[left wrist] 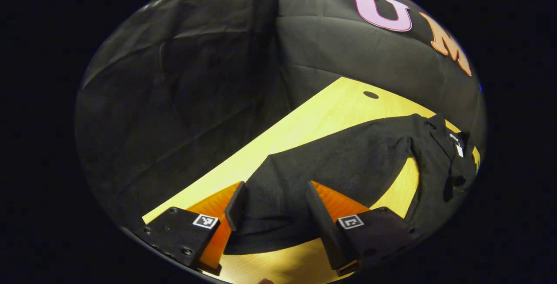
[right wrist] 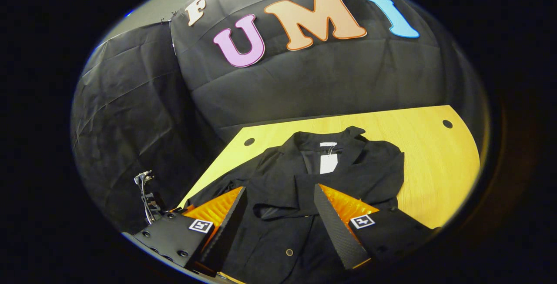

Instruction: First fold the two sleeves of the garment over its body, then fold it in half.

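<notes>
Left gripper [left wrist: 274, 208]: jaws spread, one black sleeve [left wrist: 313, 166] lying between them on the wooden table [left wrist: 322, 114]. Right gripper [right wrist: 278, 210]: jaws spread above the jacket [right wrist: 330, 175] front, not gripping

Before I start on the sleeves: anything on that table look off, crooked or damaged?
Nothing damaged. The black jacket lies front up on the wooden table, collar toward the wall, a white tag showing at the neck. One sleeve stretches out unfolded, somewhat rumpled near its end.

We note a yellow wood-grain table [right wrist: 435, 175] with round holes near its back corners; a black jacket [right wrist: 283, 179] lies spread directly on it, collar toward the wall.
</notes>
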`<control>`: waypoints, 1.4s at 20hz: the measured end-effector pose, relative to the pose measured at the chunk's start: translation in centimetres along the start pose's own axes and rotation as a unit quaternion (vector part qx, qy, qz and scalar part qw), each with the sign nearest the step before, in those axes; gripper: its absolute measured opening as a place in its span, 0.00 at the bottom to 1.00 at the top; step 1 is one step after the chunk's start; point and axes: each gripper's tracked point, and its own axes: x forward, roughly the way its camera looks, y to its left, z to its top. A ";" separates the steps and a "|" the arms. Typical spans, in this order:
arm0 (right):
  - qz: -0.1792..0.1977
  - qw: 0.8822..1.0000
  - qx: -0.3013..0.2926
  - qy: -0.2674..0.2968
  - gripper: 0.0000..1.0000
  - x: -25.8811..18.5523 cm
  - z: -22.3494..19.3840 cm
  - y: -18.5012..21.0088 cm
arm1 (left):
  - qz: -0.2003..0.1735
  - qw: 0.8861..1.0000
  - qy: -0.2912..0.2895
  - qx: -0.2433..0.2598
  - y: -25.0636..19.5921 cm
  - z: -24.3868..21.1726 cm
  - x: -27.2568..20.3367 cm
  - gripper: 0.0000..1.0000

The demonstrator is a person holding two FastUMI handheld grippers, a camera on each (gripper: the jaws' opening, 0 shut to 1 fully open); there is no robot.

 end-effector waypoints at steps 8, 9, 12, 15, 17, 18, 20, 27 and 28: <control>0.009 1.000 0.001 0.023 0.98 -0.7 -1.7 -0.1 | -0.021 0.999 0.007 0.037 -2.6 0.6 0.6 0.15; 0.006 1.000 0.000 0.026 0.98 -1.0 -1.9 -0.6 | -0.018 0.999 0.010 0.043 -2.6 0.6 0.6 0.05; -0.005 0.999 0.003 0.032 0.98 -2.3 -2.7 -2.1 | -0.032 0.998 0.036 0.048 -3.3 0.5 0.0 0.02; -0.017 0.999 0.015 0.034 0.98 -3.6 -3.4 -4.0 | -0.063 0.997 0.030 0.018 -5.2 1.8 -1.0 0.00; -0.025 0.999 0.027 0.035 0.98 -4.7 -4.1 -5.3 | -0.088 0.996 0.012 0.015 -7.1 3.5 -2.7 0.00; -0.030 0.998 0.033 0.035 0.98 -5.2 -4.6 -5.9 | -0.106 0.994 -0.003 0.016 -8.5 4.8 -3.7 0.00; -0.043 0.997 0.046 0.037 0.98 -6.3 -5.7 -7.6 | -0.148 0.988 -0.038 0.024 -12.2 7.8 -6.3 0.00; -0.078 0.991 0.105 0.022 0.98 -10.7 -8.9 -12.4 | -0.317 0.941 -0.093 0.079 -29.4 13.0 -16.2 0.00; -0.082 0.990 0.113 0.019 0.98 -11.4 -9.3 -13.0 | -0.337 0.932 -0.098 0.092 -32.2 13.0 -17.2 0.00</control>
